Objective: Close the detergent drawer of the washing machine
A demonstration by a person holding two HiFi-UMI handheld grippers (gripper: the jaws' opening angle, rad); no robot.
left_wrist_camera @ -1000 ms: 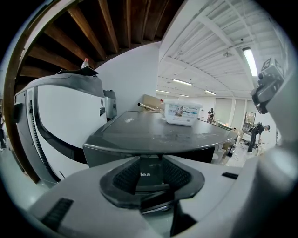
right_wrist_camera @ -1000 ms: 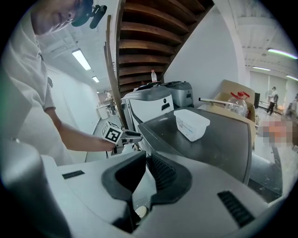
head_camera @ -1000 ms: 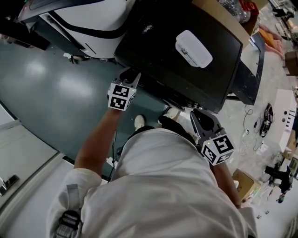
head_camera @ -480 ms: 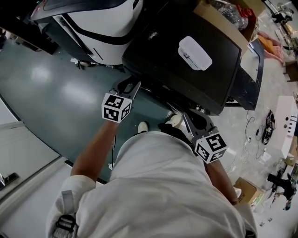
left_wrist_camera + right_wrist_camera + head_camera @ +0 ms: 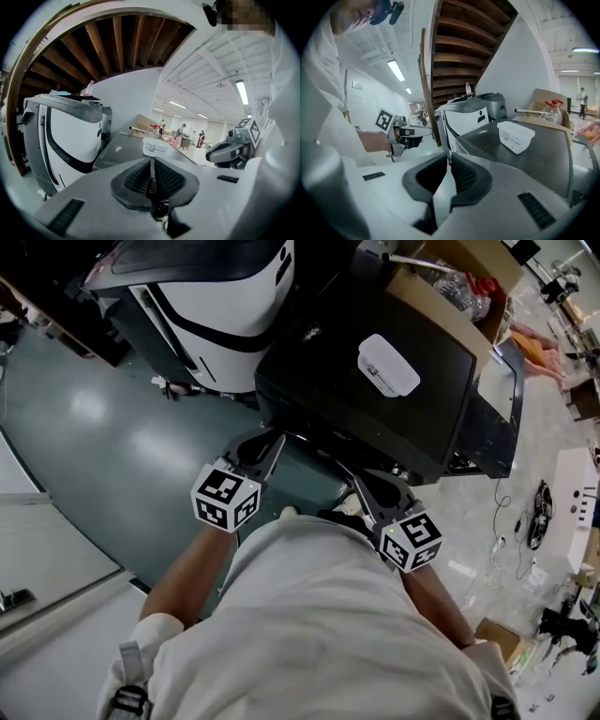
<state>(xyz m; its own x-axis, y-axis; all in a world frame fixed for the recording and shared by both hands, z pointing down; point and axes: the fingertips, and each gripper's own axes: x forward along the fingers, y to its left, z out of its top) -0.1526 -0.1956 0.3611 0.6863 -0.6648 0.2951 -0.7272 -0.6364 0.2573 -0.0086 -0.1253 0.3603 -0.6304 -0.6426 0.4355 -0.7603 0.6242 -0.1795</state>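
The black washing machine [image 5: 375,409] stands in front of me, seen from above; its front face and detergent drawer are hidden under its top edge. A white plastic tub [image 5: 388,365] rests on its lid. My left gripper [image 5: 269,448] hovers just off the machine's near left corner. Its jaws are closing, the pads [image 5: 140,176] almost together with nothing between them. My right gripper [image 5: 366,486] is held at the near front edge, shut and empty. In the right gripper view the tub [image 5: 514,136] sits on the dark lid [image 5: 534,159].
A white and grey appliance [image 5: 216,306] stands to the left of the washer. Behind it is a cardboard box [image 5: 450,277] with a bottle. Green floor [image 5: 112,427] spreads at left. Cables and small items [image 5: 539,512] lie on the pale floor at right.
Both grippers have drawn back from the machine's front edge toward my body. The left one has also lifted.
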